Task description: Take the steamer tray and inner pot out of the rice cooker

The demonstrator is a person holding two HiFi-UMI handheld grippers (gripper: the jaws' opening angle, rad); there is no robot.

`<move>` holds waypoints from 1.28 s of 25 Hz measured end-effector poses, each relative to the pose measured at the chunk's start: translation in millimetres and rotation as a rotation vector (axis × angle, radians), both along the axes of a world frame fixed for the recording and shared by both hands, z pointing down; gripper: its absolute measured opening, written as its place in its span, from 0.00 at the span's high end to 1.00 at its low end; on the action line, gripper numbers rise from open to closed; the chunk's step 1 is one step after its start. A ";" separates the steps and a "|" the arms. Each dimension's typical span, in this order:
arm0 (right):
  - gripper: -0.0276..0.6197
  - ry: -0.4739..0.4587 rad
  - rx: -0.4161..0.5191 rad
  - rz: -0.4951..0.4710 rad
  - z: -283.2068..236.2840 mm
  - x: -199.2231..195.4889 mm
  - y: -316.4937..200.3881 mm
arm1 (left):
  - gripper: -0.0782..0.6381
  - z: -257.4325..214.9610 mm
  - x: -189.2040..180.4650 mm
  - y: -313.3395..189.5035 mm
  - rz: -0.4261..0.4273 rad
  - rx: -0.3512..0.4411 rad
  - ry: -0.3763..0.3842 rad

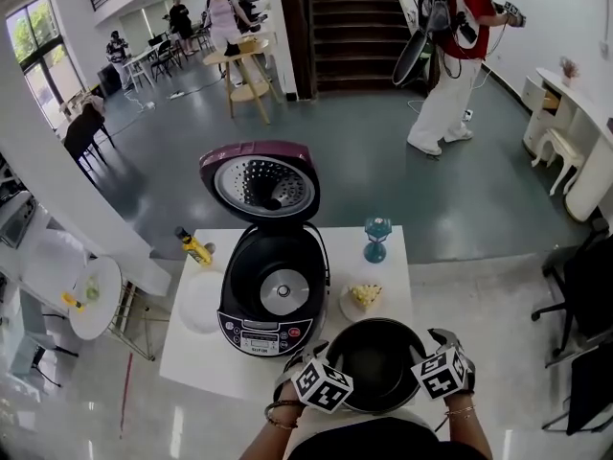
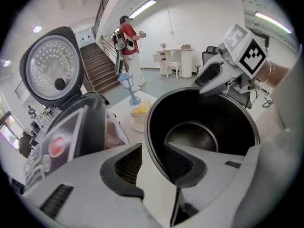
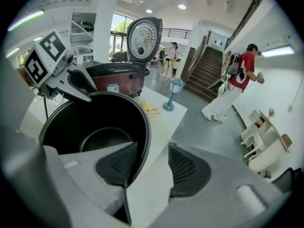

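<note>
Straddling the pot (image 1: 375,362) rim at the near desk (image 1: 196,348) edge, left gripper (image 2: 153,156) and right gripper (image 3: 153,155) both spread, not pinching.

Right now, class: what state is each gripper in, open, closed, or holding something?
Left gripper: open, jaws astride the pot rim, not pressing it.
Right gripper: open, jaws astride the same rim, not pressing.

A dark staircase (image 1: 350,27) rose at the far end of a glossy grey-green floor (image 1: 326,171). Tall windows (image 1: 34,36) lit the left side. A wooden table (image 1: 247,65) stood near the stairs. A white desk (image 1: 575,127) stood against the right wall (image 1: 575,17), with a black office chair (image 1: 584,281) nearer. Strip lights (image 2: 142,7) glowed overhead.
</note>
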State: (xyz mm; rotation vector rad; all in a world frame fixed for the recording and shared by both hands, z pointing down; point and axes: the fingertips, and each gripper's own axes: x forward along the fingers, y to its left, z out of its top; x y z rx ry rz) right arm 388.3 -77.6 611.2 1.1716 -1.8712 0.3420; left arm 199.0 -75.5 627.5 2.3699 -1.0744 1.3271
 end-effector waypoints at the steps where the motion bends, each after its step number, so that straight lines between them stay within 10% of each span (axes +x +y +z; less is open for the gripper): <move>1: 0.65 0.001 0.018 0.007 -4.8 1.3 0.4 | 0.69 -12.4 -2.4 -0.1 -0.011 0.031 0.013; 5: 0.65 -0.015 0.111 0.040 -34.7 7.1 1.8 | 0.69 -61.5 -9.2 5.5 -0.026 0.139 0.077; 9: 0.67 -0.089 0.261 0.034 -82.3 -2.2 4.4 | 0.69 -117.4 -16.2 12.3 -0.074 0.255 0.297; 14: 0.95 -0.261 0.458 0.081 -134.8 -17.9 11.6 | 0.71 -183.0 -44.8 12.3 -0.207 0.449 0.556; 17: 0.95 -0.355 0.506 0.085 -149.3 -33.6 19.5 | 0.88 -199.9 -67.5 16.4 -0.311 0.492 0.661; 32: 0.95 -0.547 0.570 0.167 -181.0 -101.8 33.5 | 0.89 -195.9 -128.8 36.0 -0.364 0.469 0.653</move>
